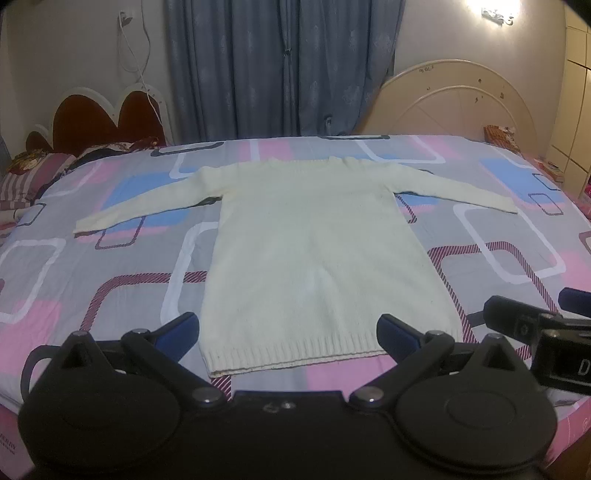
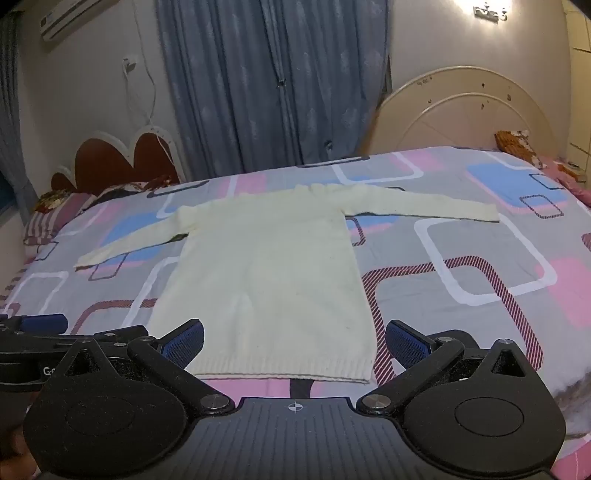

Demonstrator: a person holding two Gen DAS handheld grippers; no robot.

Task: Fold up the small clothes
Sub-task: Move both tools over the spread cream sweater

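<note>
Left gripper point(image 1: 288, 330) and right gripper point(image 2: 294, 341) both stand wide, empty, above the ribbed hem of the cream knitted sweater point(image 1: 314, 251). It lies flat, sleeves spread, on the patterned grey-pink bedspread point(image 1: 92, 280). Judgement: pinch each sleeve cuff cleanly, fold inward. Only the right view shows the wall air conditioner point(image 2: 70, 16).

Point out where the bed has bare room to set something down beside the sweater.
Bare bedspread lies right of the sweater, below its right sleeve, and a patch left of it under the left sleeve. The far left corner is crowded with pillows.
</note>
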